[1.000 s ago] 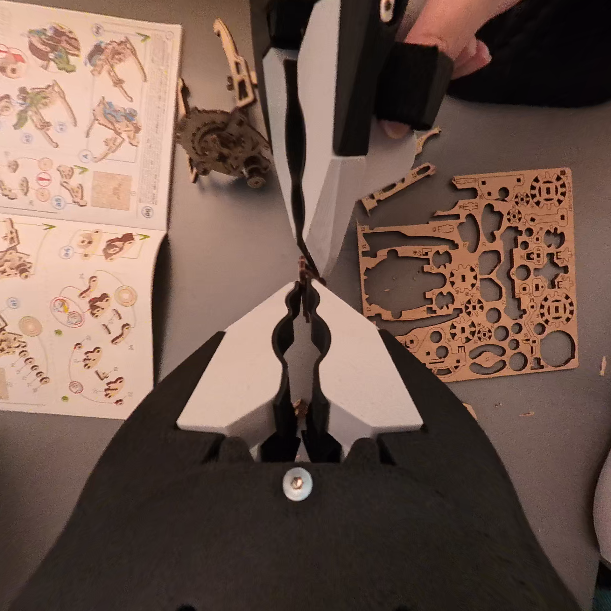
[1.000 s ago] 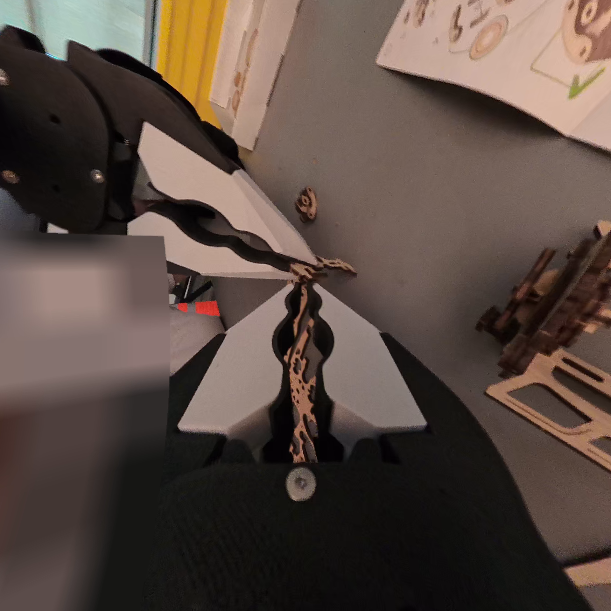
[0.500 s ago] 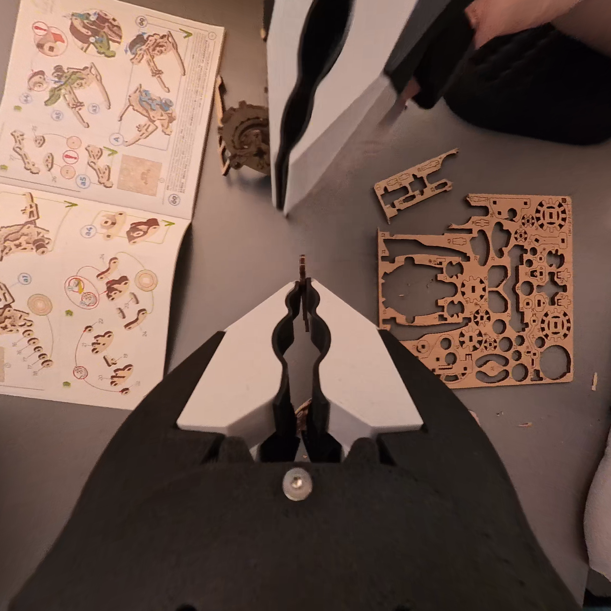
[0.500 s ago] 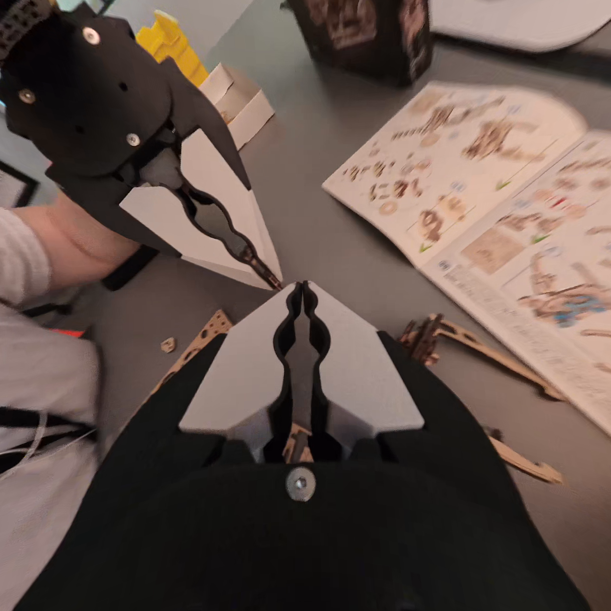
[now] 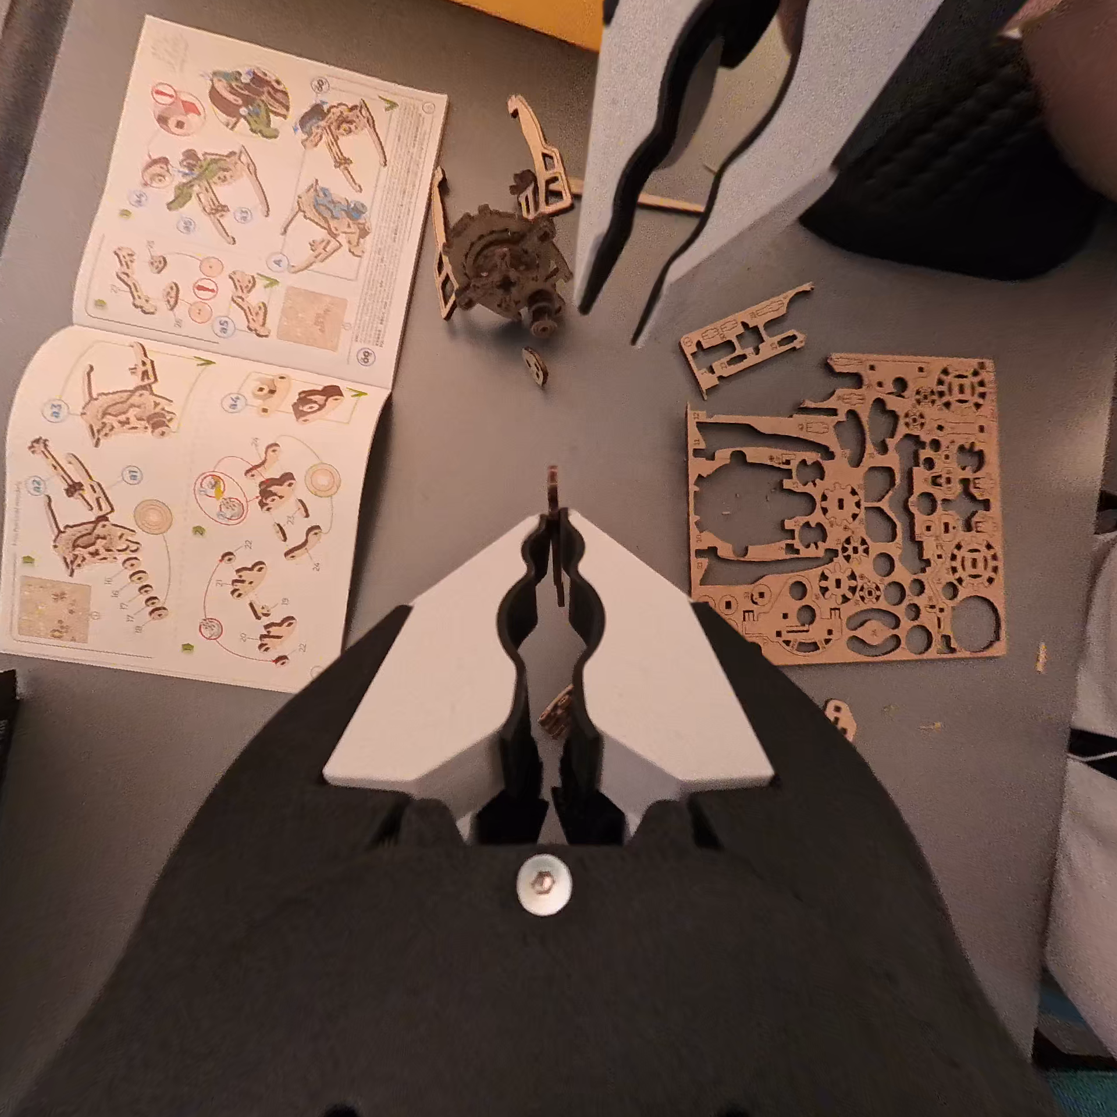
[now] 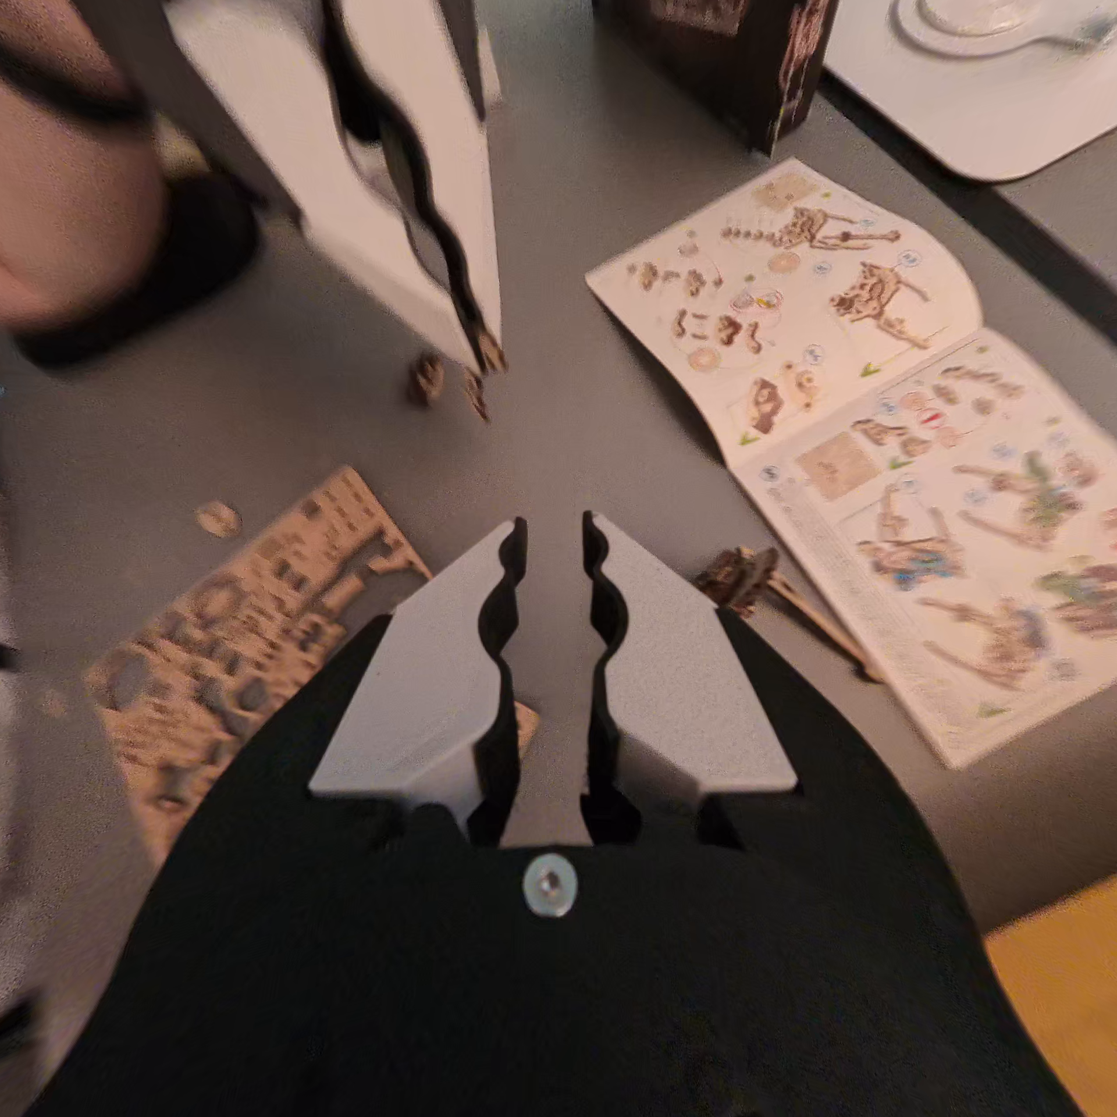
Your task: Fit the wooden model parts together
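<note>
My left gripper (image 5: 553, 515) is shut on a small thin dark wooden piece (image 5: 552, 483) that sticks out past its tips, held above the grey table. It also shows at the top of the right wrist view (image 6: 486, 359). My right gripper (image 6: 554, 523) is open and empty; in the left wrist view (image 5: 610, 323) it hangs apart from the left one. The half-built dark wooden model (image 5: 501, 266) lies just left of it, also seen in the right wrist view (image 6: 737, 574). A small round piece (image 5: 535, 365) lies near the model.
The punched-out wooden sheet (image 5: 846, 514) lies to the right, with a small offcut frame (image 5: 743, 338) above it. The open instruction booklet (image 5: 211, 362) lies on the left. A dark box (image 6: 755, 60) and a white tray (image 6: 967, 121) stand beyond. A person's dark sleeve (image 5: 967, 151) is at top right.
My right gripper let go of the perforated wooden offcut, which now lies by the sheet, drew back from the left gripper and opened. The left gripper still holds its small piece.
</note>
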A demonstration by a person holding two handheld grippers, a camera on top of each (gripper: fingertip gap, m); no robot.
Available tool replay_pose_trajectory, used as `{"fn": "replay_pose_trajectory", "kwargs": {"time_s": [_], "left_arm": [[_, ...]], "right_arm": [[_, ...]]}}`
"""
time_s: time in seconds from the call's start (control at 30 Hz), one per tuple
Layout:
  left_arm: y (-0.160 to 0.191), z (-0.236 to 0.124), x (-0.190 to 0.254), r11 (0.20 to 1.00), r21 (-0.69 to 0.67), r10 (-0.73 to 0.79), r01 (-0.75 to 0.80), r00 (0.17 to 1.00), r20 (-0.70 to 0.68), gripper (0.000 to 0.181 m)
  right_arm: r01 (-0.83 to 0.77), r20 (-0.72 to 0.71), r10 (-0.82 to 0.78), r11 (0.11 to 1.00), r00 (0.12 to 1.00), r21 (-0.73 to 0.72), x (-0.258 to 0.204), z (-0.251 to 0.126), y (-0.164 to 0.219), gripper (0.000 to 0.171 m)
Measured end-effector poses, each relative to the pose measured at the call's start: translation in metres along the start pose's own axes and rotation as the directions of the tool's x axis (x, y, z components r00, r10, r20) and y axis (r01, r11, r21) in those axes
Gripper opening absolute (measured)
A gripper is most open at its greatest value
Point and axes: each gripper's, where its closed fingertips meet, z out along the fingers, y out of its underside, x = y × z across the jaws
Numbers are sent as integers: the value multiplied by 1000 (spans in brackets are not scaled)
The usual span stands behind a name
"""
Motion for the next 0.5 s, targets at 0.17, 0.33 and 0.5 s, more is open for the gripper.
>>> {"fn": "replay_pose_trajectory", "kwargs": {"time_s": [0.17, 0.33, 0.5], "left_arm": [[-1, -9, 3, 1000, 27, -13, 14, 998, -56, 0], [-1, -14, 5, 999, 33, -5, 8, 997, -72, 0], [0, -19, 4, 999, 41, -9, 12, 997, -78, 0]], "right_arm": [[448, -112, -504, 834, 857, -323, 19, 24, 31, 19], [531, -43, -643, 666, 765, -524, 27, 38, 47, 19], [563, -54, -741, 553, 669, -614, 39, 44, 56, 2]]}}
